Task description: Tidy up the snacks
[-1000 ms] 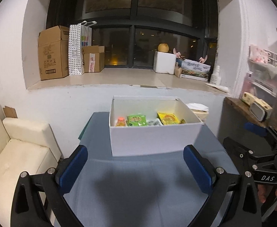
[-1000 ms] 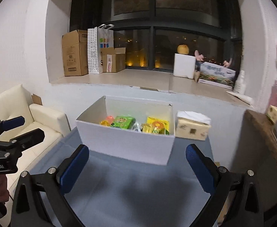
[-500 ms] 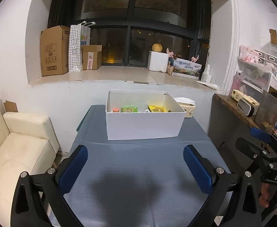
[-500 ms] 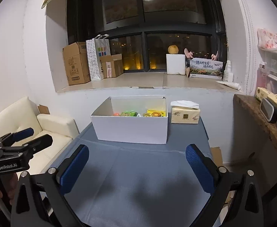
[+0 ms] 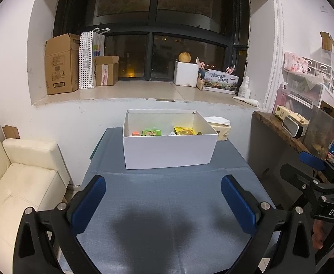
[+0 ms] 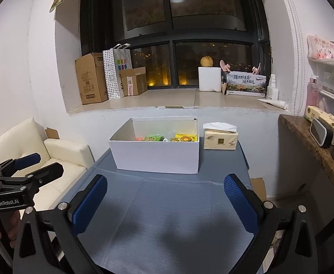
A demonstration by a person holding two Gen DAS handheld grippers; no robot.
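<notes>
A white open box (image 5: 167,150) (image 6: 155,155) stands at the far end of the blue-grey table (image 5: 167,217) (image 6: 171,217). Inside it lie a green snack pack (image 5: 152,132) (image 6: 153,138), a yellow pack (image 5: 183,131) (image 6: 186,137) and a small orange item (image 5: 135,133) (image 6: 139,138). My left gripper (image 5: 163,202) is open and empty over the near part of the table, well short of the box. My right gripper (image 6: 165,202) is also open and empty, equally far back. Each gripper shows at the edge of the other's view.
A tissue pack (image 6: 220,139) sits right of the box. A cream sofa (image 5: 18,182) stands left of the table. A wooden shelf (image 5: 281,132) with a clock and bottles is on the right. Cardboard boxes (image 5: 61,64) and a white cube line the window sill behind.
Both grippers have pulled back and risen from the box, which now looks smaller and farther. Both stay open and empty.
</notes>
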